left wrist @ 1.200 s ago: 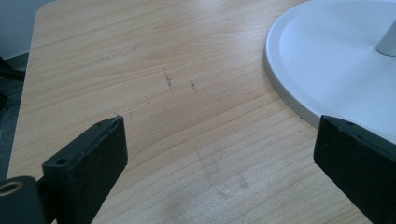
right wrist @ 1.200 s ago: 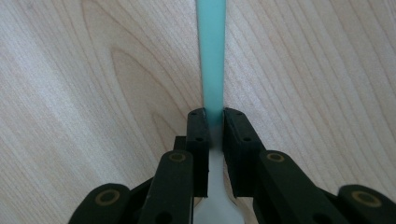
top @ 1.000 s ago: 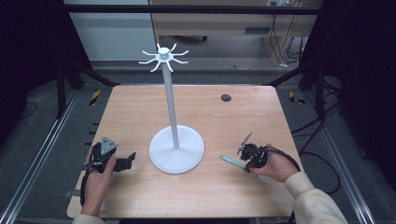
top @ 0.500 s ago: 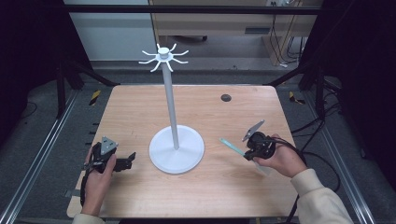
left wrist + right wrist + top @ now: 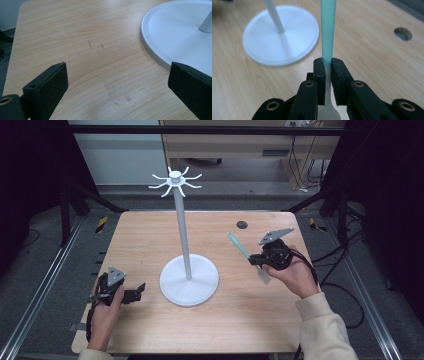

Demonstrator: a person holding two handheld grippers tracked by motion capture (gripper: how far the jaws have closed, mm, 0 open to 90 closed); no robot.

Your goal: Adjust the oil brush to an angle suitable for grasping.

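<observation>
My left gripper (image 5: 134, 293) rests on the light wooden desk (image 5: 145, 240), jaws spread wide and empty, just beside the round base of the tall white stand with hooked arms at its top (image 5: 183, 232). To the right, my right gripper (image 5: 256, 260) is lifted off the desk, jaws clamped on a slim teal-handled plastic utensil (image 5: 238, 245) whose handle points up towards the stand. I judge this the carrying step; next I must raise the utensil to a hook, which needs careful aim.
</observation>
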